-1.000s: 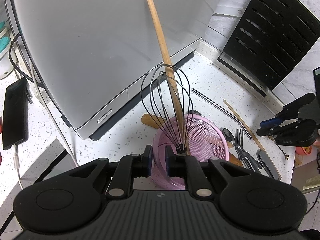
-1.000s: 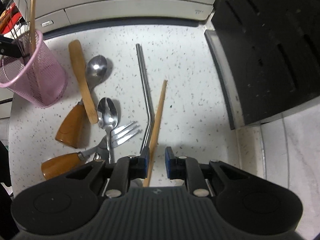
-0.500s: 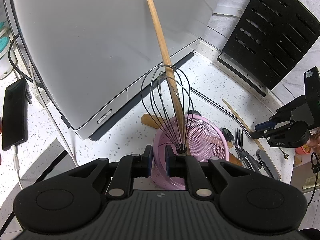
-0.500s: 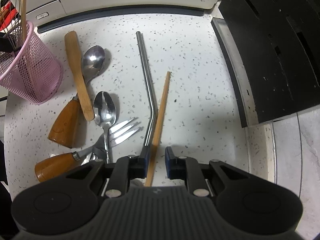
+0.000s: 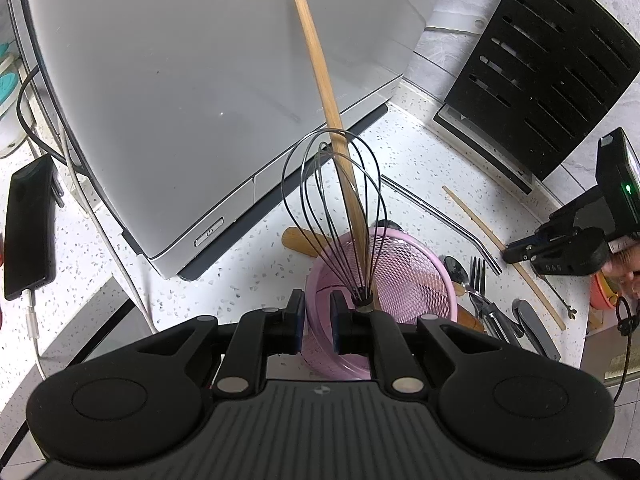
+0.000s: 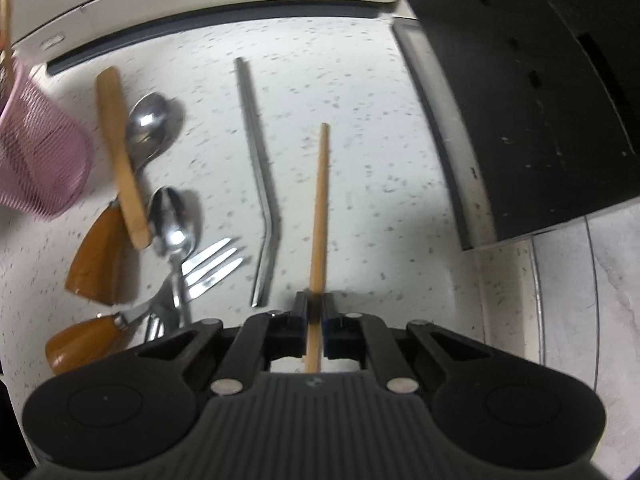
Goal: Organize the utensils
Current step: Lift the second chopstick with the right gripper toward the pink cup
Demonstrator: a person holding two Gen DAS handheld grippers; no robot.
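Over by the pink mesh cup (image 5: 380, 280), the left hand-held gripper (image 5: 318, 320) pinches its rim, steadying it. Right hand-held gripper (image 6: 315, 316) is closing on one wooden chopstick (image 6: 320, 200) lying on the counter (image 6: 360, 100). Next move, I'd guess: lift and drop it in the cup. Cup holds one whisk (image 5: 334, 208), one stick; loose nearby: two spoons, one metal straw (image 6: 256, 168).

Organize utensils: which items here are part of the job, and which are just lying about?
Job:
pink basket, held by left gripper
whisk and wooden stick in it
chopstick, clamped in right gripper
metal straw
spoons
fork

Lying about:
grey appliance
black rack
phone
cables
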